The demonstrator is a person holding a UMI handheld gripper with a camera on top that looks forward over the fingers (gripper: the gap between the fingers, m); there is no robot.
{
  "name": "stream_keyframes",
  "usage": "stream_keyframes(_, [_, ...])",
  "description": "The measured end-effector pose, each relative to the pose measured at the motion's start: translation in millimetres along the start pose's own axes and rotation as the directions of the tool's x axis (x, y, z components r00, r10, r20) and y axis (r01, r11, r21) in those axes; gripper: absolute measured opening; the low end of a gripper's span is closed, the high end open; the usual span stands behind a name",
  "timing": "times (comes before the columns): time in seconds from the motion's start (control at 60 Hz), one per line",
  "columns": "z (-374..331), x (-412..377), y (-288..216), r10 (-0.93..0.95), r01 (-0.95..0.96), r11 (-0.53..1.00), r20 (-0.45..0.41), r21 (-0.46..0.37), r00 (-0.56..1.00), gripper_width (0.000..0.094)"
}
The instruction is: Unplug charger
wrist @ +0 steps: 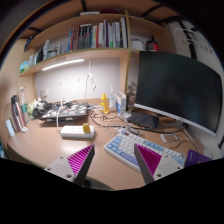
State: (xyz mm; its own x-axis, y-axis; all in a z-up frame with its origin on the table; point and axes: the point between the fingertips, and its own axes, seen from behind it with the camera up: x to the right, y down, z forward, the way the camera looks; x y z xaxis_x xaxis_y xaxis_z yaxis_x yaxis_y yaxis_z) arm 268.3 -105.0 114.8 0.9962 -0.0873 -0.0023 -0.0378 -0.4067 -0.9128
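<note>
A white power strip (74, 130) lies on the wooden desk (50, 148), beyond my left finger, with cables running off to the right. I cannot make out a charger on it at this distance. A thin white cable (89, 85) rises above the desk behind it. My gripper (115, 160) is open and empty. Its magenta pads (81, 159) stand wide apart above the desk's front, well short of the strip.
A white keyboard (128, 148) lies just ahead of my right finger. A large dark monitor (178, 90) stands at the right. A yellow bottle (103, 102) and black clutter (55, 110) sit at the back. A shelf of books (90, 38) hangs above.
</note>
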Motion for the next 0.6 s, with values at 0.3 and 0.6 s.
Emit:
stream_keyframes(0.3, [33, -54, 7, -0.059, 0.060, 0.998, 0.054, -0.015, 0.997, 0.0879])
stream_keyframes(0.6, [138, -114, 6, -0.094, 0.095, 0.995, 0.093, -0.005, 0.991, 0.0883])
